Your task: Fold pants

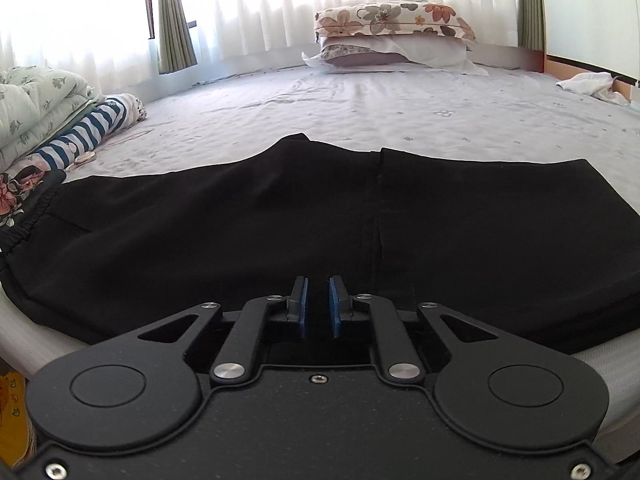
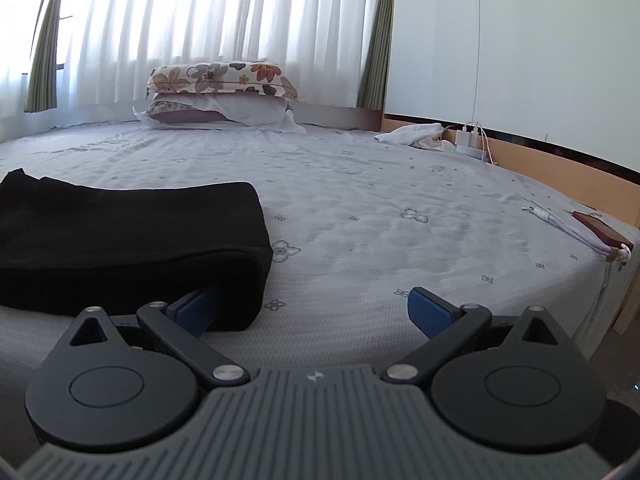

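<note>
Black pants point(image 1: 320, 216) lie flat across the near edge of the bed, waistband at the left, folded end at the right. My left gripper point(image 1: 319, 304) sits low at their near edge with its blue pads close together, a narrow gap between them; dark cloth fills the gap, so a grip cannot be confirmed. In the right wrist view the pants' right end point(image 2: 132, 248) lies at the left. My right gripper point(image 2: 312, 312) is open wide at that end's corner, its left finger point(image 2: 192, 310) against the cloth, its right finger point(image 2: 430, 314) over bare sheet.
The bed sheet point(image 2: 400, 208) is pale grey with small flowers. Stacked pillows point(image 1: 392, 36) lie at the far side by the curtains. Folded quilts and a striped cloth point(image 1: 80, 132) lie at the left. A white cloth point(image 2: 416, 134), chargers and a red phone point(image 2: 600, 230) lie along the right edge.
</note>
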A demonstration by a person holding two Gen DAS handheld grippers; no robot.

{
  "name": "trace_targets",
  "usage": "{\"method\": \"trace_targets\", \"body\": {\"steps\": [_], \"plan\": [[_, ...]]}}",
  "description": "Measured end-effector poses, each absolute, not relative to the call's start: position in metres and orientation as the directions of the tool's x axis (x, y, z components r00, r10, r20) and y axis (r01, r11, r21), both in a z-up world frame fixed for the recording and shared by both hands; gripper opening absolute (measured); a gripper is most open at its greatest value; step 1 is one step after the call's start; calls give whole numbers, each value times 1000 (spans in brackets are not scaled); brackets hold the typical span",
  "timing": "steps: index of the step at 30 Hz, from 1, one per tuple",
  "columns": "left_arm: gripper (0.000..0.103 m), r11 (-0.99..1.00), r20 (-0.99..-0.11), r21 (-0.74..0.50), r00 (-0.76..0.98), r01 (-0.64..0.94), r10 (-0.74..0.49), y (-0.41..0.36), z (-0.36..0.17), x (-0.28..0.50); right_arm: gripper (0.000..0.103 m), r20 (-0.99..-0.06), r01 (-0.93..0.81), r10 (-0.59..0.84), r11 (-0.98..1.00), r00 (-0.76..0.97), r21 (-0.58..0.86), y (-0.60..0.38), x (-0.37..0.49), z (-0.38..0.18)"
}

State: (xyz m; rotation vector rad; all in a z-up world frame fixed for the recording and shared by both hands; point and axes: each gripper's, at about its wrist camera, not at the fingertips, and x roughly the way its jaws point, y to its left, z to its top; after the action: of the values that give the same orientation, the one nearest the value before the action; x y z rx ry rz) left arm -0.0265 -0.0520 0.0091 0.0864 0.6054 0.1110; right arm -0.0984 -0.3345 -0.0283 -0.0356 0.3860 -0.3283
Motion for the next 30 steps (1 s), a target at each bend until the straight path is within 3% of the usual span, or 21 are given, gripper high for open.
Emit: {"method": "trace_targets", "body": {"steps": [7,12,17,30], "plan": [[13,990,-558,118,819,-76,130,-52,6,-27,103,-381,367,-350,930,856,-29,-357,-99,-31],[13,991,-554,116,823,-69,122,-48,4,-29,103,-367,297,-305,952,879,-80,-363,-99,-32],[13,991,-552,114,825,-71,122,-47,3,-28,103,-404,237,-216,972,889,3,-381,-95,-33],[14,993,-546,92,830,-74,112,-44,4,-32,103,-401,121,-128,992,907,-43,-346,-116,-16]]}}
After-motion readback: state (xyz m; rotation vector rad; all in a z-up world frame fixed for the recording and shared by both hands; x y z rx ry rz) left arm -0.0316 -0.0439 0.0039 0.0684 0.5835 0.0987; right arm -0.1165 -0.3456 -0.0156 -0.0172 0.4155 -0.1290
